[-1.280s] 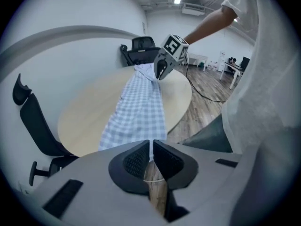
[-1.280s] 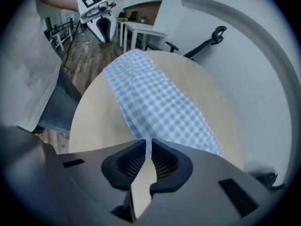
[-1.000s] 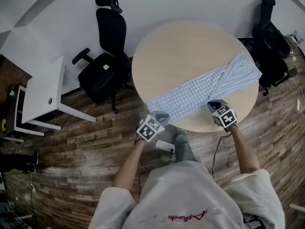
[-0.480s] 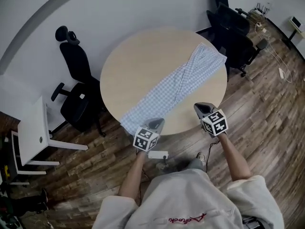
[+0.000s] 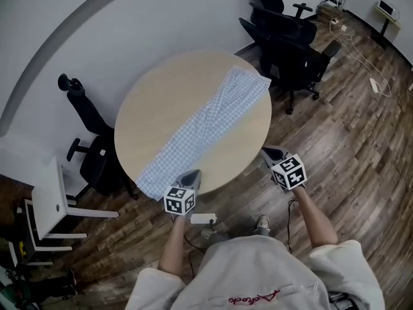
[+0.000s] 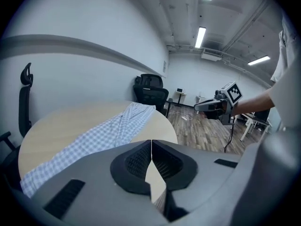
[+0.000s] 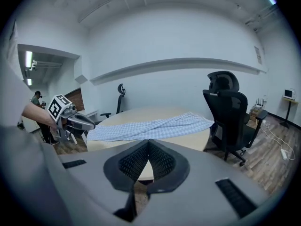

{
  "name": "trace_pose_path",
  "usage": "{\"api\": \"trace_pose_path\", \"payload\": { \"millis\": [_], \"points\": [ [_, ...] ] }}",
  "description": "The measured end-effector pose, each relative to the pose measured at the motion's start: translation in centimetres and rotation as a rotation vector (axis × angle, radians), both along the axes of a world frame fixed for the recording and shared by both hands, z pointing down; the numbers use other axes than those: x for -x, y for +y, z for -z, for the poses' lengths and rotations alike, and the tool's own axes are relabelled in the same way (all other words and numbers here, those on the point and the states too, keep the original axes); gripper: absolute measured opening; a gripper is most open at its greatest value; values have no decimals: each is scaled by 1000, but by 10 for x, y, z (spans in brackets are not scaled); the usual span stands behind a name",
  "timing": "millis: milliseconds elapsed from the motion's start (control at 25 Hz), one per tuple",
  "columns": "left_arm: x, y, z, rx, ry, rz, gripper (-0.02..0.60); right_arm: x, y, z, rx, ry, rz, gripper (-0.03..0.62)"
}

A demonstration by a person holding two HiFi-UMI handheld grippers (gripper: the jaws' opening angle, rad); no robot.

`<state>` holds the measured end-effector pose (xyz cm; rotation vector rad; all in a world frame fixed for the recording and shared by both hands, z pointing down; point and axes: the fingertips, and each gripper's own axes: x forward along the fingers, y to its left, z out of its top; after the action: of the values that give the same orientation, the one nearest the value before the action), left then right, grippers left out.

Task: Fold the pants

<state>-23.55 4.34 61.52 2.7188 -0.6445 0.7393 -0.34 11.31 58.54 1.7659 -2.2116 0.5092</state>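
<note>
The pants (image 5: 205, 123) are thin cloth in a fine pale blue-and-white check. They lie flat and full length as a long strip across the round table (image 5: 155, 102), whose top is smooth pale wood. The wider waist end lies at the rim far from both grippers, and the leg ends reach the near rim. Around the table we see a dark plank floor (image 5: 348, 128), black padded office chairs (image 5: 284, 44) and a white desk (image 5: 50, 192) with thin legs.

We find red script on the person's pale shirt (image 5: 258, 283), too small to read. Each gripper carries a cube (image 5: 179, 201) with black-and-white square markers and no words.

The left gripper (image 5: 193, 174) is grey moulded plastic with black ribbed pads (image 6: 138, 161). Its jaws are pressed together along one thin line with nothing between them. The leg ends lie just ahead and to the left of its tip, at the table's near rim, and we cannot tell whether the tip touches the cloth.

The right gripper (image 5: 266, 152) is likewise closed tight and empty. It hangs off the table's rim over the floor, and the pants stretch across the tabletop ahead of it, apart from its jaws.
</note>
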Motion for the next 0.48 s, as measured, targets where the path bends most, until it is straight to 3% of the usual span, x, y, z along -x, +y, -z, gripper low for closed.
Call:
{"api": "trace_pose_path", "payload": {
  "millis": [200,480],
  "points": [
    [-24,9,2,-13,-32,38,35,-52,25,-7,16,-6,-2,29],
    [-37,8,-5,18,-24,95,35,-83,35,-14,28,-6,-3,29]
  ]
}}
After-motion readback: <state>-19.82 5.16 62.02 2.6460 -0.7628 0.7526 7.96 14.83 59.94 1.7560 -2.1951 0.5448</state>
